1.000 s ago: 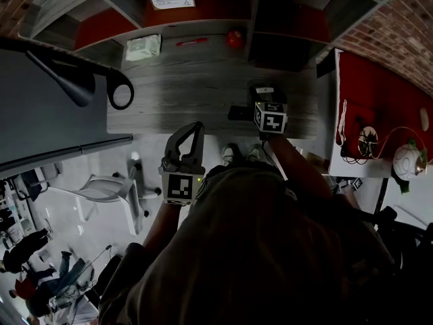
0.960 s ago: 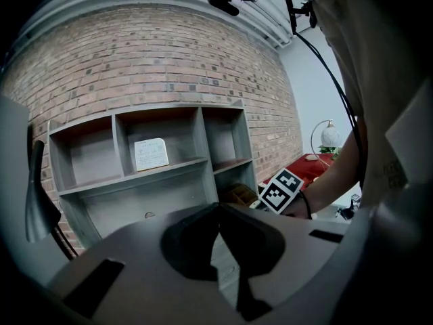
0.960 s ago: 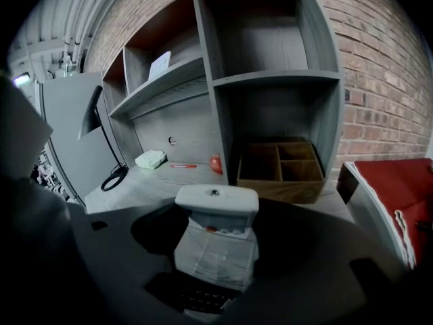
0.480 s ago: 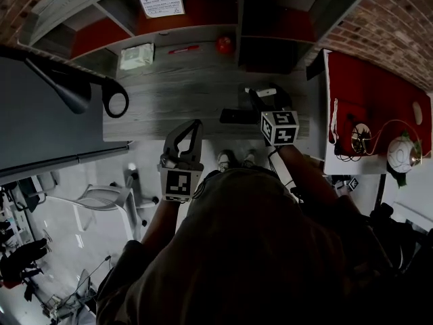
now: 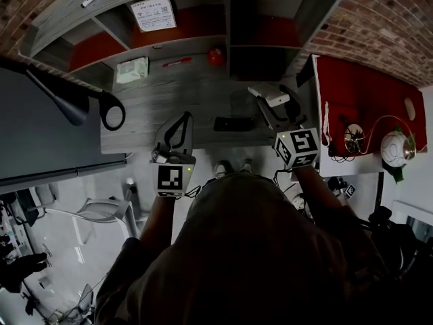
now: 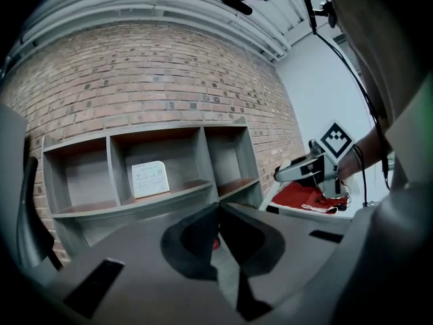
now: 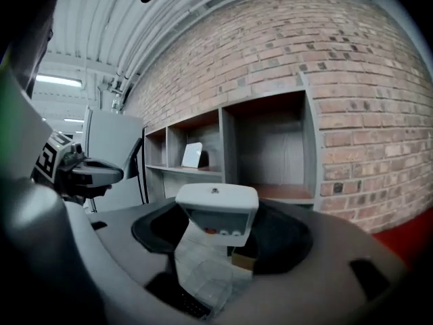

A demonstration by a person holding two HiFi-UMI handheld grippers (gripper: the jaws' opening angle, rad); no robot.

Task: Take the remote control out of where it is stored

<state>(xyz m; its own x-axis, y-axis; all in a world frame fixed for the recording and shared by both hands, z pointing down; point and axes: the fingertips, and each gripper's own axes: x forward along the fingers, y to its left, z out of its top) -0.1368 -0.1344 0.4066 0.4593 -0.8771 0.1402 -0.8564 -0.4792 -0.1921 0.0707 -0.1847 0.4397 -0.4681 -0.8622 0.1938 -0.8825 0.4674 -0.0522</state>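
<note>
My right gripper [image 5: 276, 104] is shut on a white case [image 5: 268, 94], held above the grey desk [image 5: 169, 87]. In the right gripper view the white case [image 7: 216, 205] sits between the jaws of the right gripper [image 7: 220, 235]. Its open end shows small red and white buttons, and clear plastic [image 7: 203, 269] hangs below it. A flat black object [image 5: 229, 122] lies on the desk beside it. My left gripper [image 5: 183, 116] hovers over the desk's near edge, shut and holding nothing. The left gripper view shows the left gripper [image 6: 218, 212] with its tips together.
A grey shelf unit [image 5: 226, 19] lines the back of the desk, holding a paper sign [image 5: 150, 13]. A white pack [image 5: 132, 68], a red pen [image 5: 177, 61] and a red ball [image 5: 216, 55] lie on the desk. A black lamp [image 5: 81, 97] stands left; a red table [image 5: 365, 93] with cables right.
My right gripper has drawn back toward me and to the right, with the white case tilted up off the desk. The left gripper has moved forward over the desk edge.
</note>
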